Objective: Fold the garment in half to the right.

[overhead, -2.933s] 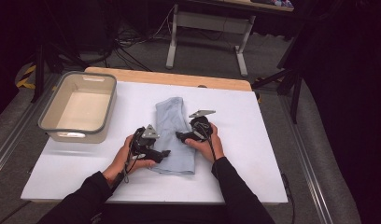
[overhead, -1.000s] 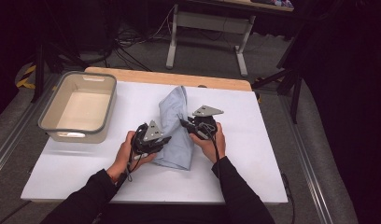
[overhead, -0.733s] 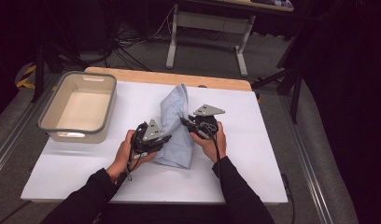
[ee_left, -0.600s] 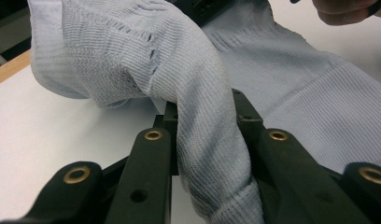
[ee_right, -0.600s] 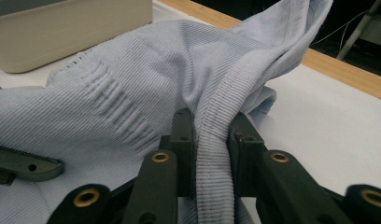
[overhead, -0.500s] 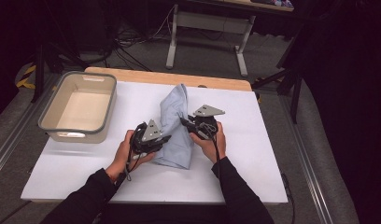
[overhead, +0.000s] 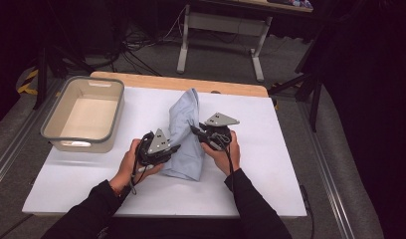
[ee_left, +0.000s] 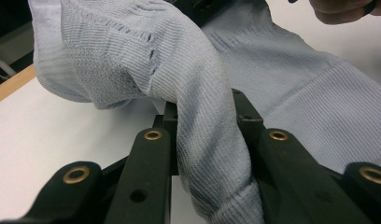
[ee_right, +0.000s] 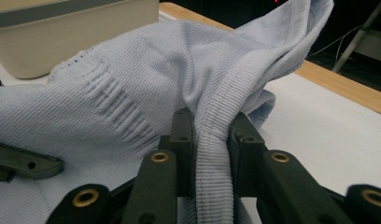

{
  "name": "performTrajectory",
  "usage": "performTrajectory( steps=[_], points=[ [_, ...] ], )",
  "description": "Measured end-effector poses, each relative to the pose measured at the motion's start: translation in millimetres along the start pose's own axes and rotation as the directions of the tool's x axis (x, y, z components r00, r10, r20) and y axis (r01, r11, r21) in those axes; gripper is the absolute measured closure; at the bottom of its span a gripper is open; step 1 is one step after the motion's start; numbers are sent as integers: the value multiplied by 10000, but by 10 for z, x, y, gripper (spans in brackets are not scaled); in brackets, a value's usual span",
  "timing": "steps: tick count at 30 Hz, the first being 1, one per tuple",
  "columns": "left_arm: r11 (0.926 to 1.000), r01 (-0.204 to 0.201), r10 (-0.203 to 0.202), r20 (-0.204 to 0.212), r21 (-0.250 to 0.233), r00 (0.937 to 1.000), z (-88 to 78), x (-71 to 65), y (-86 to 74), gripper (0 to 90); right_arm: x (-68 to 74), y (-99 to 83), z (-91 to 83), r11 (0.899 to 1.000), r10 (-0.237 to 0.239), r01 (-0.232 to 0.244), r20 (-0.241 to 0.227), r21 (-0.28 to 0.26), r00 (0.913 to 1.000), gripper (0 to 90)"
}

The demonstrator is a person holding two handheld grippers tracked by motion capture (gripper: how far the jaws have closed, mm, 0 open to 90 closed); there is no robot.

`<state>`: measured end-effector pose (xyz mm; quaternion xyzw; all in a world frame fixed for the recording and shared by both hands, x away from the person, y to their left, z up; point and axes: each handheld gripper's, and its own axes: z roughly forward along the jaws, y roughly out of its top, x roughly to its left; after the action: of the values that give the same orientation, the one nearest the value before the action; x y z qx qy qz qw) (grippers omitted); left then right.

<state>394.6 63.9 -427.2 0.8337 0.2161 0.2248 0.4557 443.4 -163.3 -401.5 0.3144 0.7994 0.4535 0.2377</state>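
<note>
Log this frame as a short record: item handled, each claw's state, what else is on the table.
item: light blue knit cloth, bunched at the table's middle
left claw: shut on a fold of the cloth's left side
right claw: shut on a ribbed edge of the cloth's right side
bin: beige, empty, at the table's left, apart from the cloth
table: white top, wooden far edge

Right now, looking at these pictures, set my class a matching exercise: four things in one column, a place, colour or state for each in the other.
Things:
1. cloth
2. tub
3. left gripper
4. table

Descriptions:
A. white, flat
B. beige, with nothing inside it, at the table's left
C. pale blue, bunched up
D. black jaws clamped on a fold

Pairs: 1-C, 2-B, 3-D, 4-A
</note>
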Motion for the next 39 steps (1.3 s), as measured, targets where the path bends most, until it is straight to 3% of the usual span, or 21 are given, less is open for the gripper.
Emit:
performTrajectory(
  steps=[25, 39],
  points=[
    [9993, -167, 166, -23, -321, 9999, -156, 7, 0, 732, 118, 88, -78, 9990, -264, 267, 66, -357, 9996, 743],
    [9990, -220, 214, -171, -380, 9996, -157, 41, -10, 732, 118, 116, -41, 9982, -365, 369, 88, -481, 9993, 743]
  ],
)
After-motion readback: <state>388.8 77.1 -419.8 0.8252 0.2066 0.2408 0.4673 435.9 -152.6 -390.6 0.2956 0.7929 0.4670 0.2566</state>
